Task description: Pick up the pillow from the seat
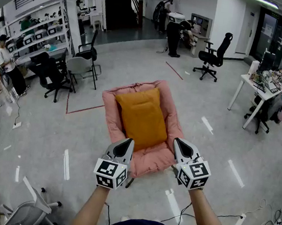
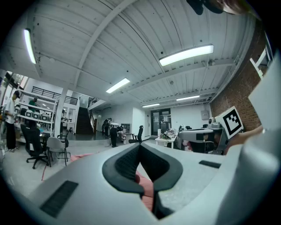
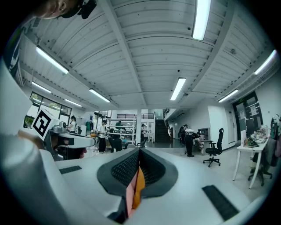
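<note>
Nearest the camera, the left gripper point(image 1: 125, 146) and the right gripper point(image 1: 182, 146) are held level at the near edge of the seat point(image 1: 111, 111), one toward each near corner. In each gripper view the jaws are seen pressed together at the tips, with nothing clamped between them. In the right gripper view a sliver of pink and orange shows through the slot below the closed pads. It is judged to be the seat and pillow lying beyond, not a held item.

The floor point(image 1: 75, 142) is the largest surface. It is bare grey on all sides of the seat, with red tape lines point(image 1: 82, 110) beside the seat's left wall. The seat is a pink padded floor chair with raised side walls. The pillow point(image 1: 143, 117), orange and roughly rectangular, lies in the middle of the seat, its near edge set back from the seat's near edge.

The step in hand is judged to be the approach; no contact with the pillow is made yet. For the next move, the jaws must be opened before the pillow is reached, and the grippers carried forward over the near edge toward the pillow's near corners or sides.

Free room is ample: the office chairs point(image 1: 58, 73) and the desk point(image 1: 252, 90) stand well apart from the seat. The raised side walls are the only edges to be cleared.
</note>
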Tool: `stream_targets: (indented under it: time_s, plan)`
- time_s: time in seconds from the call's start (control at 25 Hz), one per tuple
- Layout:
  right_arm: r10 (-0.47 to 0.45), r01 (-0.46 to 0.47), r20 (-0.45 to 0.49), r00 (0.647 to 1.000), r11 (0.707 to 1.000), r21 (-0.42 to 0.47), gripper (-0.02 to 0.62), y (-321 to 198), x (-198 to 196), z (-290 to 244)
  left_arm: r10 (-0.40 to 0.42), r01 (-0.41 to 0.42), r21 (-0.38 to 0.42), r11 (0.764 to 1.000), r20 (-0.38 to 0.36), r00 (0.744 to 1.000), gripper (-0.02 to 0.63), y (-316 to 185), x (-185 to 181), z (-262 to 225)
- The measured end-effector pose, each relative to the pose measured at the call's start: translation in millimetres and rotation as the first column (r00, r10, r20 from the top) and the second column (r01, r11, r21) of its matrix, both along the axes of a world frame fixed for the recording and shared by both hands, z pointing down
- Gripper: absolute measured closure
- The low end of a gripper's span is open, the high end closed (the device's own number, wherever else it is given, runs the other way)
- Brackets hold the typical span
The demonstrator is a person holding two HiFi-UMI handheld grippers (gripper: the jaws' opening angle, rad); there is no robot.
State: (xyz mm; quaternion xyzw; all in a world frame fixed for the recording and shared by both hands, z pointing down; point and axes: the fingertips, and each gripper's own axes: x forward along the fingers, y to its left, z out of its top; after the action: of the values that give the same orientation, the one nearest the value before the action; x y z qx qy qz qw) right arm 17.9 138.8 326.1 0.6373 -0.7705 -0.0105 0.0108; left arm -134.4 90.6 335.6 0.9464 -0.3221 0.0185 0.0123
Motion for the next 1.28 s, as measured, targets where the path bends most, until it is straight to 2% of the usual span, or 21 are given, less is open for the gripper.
stream_targets:
  time_s: [0.32, 0.68, 1.28]
  plan:
    - [0.007, -0.007, 0.027, 1.0, 1.0, -0.003, 0.577, 7, 1, 3, 0.007, -0.007, -0.002, 1.0, 0.004, 1.0, 0.603, 8, 2, -1]
    - [0.008, -0.008, 0.023, 1.0, 1.0, -0.008, 0.577, 18, 23, 5, 0.022, -0.022, 0.005, 1.0, 0.013, 1.0, 0.603, 17, 26, -2]
    - [-0.015, 0.016, 0.044, 0.999, 1.0, -0.019, 0.577, 41, 83, 20, 0.028, -0.028, -0.027, 0.999, 0.019, 0.999, 0.603, 45, 95, 11]
